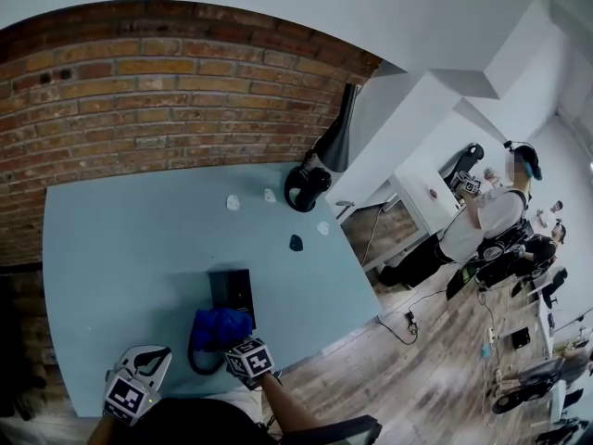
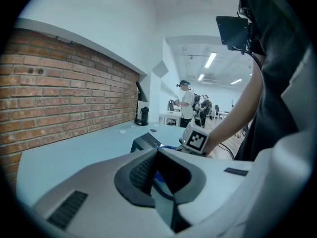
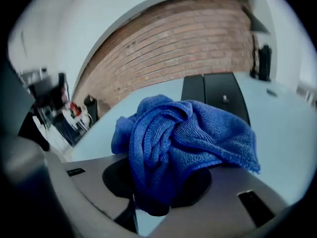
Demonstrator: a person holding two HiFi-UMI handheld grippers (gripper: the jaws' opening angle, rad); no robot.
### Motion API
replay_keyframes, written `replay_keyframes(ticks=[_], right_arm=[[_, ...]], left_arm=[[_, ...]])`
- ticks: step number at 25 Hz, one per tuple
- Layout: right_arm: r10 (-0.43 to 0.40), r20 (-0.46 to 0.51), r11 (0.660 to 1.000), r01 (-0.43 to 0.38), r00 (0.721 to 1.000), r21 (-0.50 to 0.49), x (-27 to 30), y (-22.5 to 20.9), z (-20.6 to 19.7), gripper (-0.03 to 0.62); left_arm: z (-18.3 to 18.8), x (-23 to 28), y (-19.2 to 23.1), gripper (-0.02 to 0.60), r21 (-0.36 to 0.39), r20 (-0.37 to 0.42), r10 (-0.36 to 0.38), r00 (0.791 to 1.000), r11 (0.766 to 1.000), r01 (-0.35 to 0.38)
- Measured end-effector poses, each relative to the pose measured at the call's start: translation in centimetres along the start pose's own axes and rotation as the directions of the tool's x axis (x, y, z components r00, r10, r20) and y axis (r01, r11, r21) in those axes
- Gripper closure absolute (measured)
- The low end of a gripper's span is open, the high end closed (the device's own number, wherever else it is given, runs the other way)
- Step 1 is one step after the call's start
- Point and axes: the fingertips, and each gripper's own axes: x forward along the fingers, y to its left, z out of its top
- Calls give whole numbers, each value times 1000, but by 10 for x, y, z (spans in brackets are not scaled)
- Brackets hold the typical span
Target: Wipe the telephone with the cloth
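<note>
On the light blue table (image 1: 120, 258) lies the black telephone (image 1: 232, 290), its coiled cord (image 1: 193, 358) looping toward the near edge. A bunched blue cloth (image 1: 220, 326) rests against the phone's near end. My right gripper (image 1: 233, 343) is shut on that cloth (image 3: 188, 138), which spills over the jaws, and the telephone (image 3: 218, 93) lies just beyond. My left gripper (image 1: 153, 358) hovers at the table's near edge, left of the cloth, shut with nothing in it. From the left gripper (image 2: 159, 175) I see the telephone (image 2: 146, 142) and the right gripper's marker cube (image 2: 196, 140).
A black lamp base with headphones (image 1: 308, 185) stands at the table's far right corner. Small white pieces (image 1: 233, 202) and a small dark item (image 1: 296, 242) lie near it. The brick wall (image 1: 139, 100) backs the table. A person (image 1: 482, 216) stands at desks to the right.
</note>
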Motion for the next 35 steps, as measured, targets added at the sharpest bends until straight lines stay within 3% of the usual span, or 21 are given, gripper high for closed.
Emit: replay_keyframes(ticks=[2,4,6,8,11,17,20,35], right_arm=[[151,48,973,-157,987,170,-10,14,22,459],[207,135,959,-228,969,167,-20,18,57,459],[142,205,983,-162,968,86,-26,2,100,457],[10,260,1000,-12,966,7,-28,-25,142,457],[-156,278,982,180,948,-63,-24,-61,181,457],[-199,169,971,218,965,-100,8,-85,169,457],[-196,201,978,207,960,-37,7,-88,171,456],[-211,242,968,237,947,-81,10,-85,163,457]], left_arm=[[-1,-3,4,586,6,12,14,1000,1000,-14],[-5,-6,8,586,5,16,26,1000,1000,-26],[-6,-8,11,586,-7,13,39,999,999,-39],[-2,-8,15,586,-11,10,56,998,998,-56],[1,-7,21,586,9,20,73,997,997,-73],[3,-17,32,586,-17,17,113,993,993,-113],[2,-21,38,586,-33,14,129,991,991,-129],[-9,-9,28,586,-3,-18,76,997,997,-76]])
